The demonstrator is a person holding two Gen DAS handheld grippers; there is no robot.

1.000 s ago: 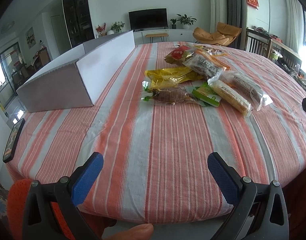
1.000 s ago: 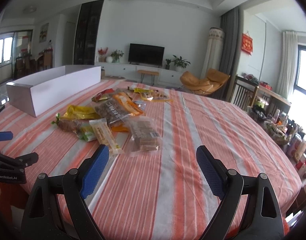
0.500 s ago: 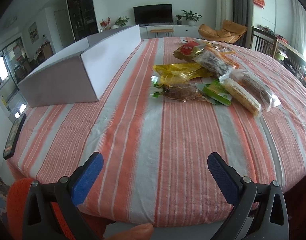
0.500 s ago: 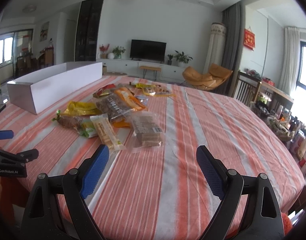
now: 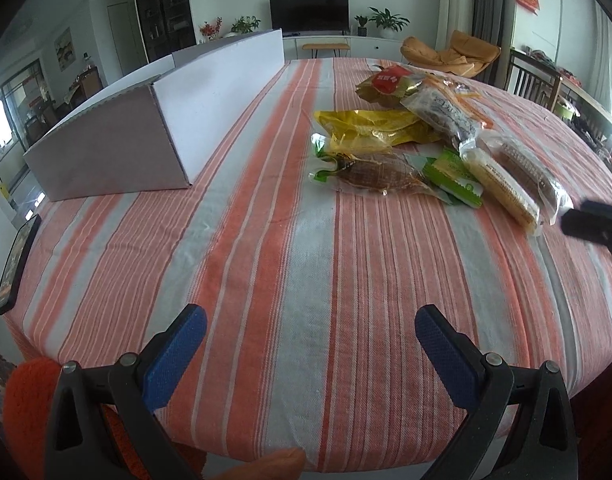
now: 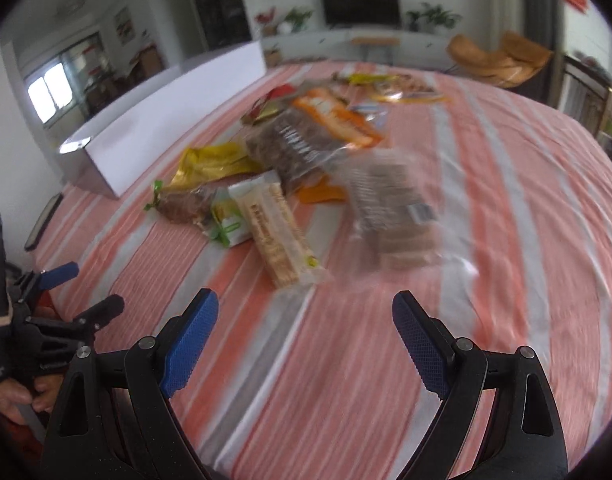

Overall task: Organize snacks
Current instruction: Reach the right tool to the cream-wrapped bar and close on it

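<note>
Living room, round table under an orange-and-grey striped cloth. Heap of snack packets toward one o'clock in the left wrist view: yellow bag, brown vacuum pack, green packet, pale cracker sleeve. Long white box at ten o'clock, well apart from them. Left gripper spread wide, empty, over bare cloth. Right gripper likewise wide, empty, cracker sleeve near at twelve o'clock. Phone at the table's nine o'clock edge.

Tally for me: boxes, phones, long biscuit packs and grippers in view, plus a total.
Box: 1
Phone: 1
Long biscuit packs: 2, pale biscuit pack, brown biscuit pack
Grippers: 2, left gripper, right gripper
Total: 6
</note>
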